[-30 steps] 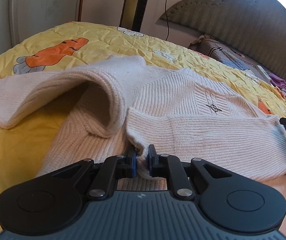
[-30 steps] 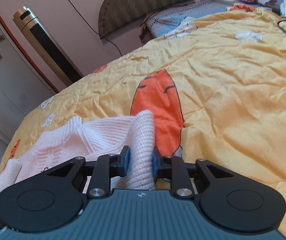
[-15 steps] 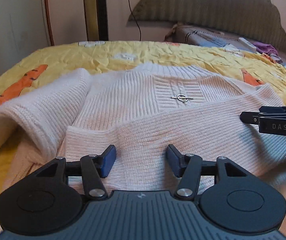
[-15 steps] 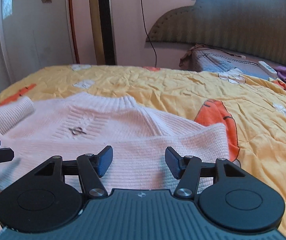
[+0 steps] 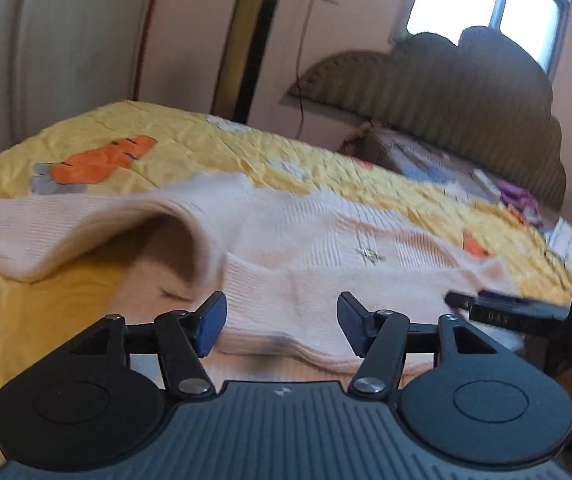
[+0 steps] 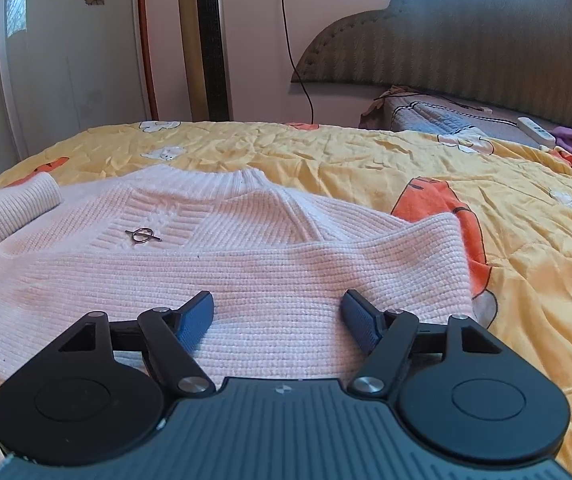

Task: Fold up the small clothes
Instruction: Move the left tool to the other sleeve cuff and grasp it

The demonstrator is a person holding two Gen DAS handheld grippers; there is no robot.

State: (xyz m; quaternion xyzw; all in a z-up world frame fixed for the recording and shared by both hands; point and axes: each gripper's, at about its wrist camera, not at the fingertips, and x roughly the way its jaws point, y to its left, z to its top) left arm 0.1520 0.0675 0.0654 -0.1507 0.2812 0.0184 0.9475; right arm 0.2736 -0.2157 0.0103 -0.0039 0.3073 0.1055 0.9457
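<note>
1. Left wrist view: left gripper (image 5: 282,328) spread wide, holding nothing, poised just above the folded sleeve (image 5: 325,300) of a pale pink knit sweater (image 5: 297,232). The sweater lies front up on the yellow quilt (image 5: 214,144). That sleeve lies across the body below the metal ring ornament (image 5: 371,255). The other sleeve (image 5: 66,224) stretches out to the left, arched, not yet folded. The right gripper's tip (image 5: 497,308) shows at the right edge, blurred.

2. Right wrist view: right gripper (image 6: 278,320) also wide apart and empty, over the same folded sleeve (image 6: 246,280). Collar (image 6: 242,178) points toward the headboard (image 6: 465,36).

3. Judgement: one sleeve is in; remaining are the second sleeve and the body fold.
</note>
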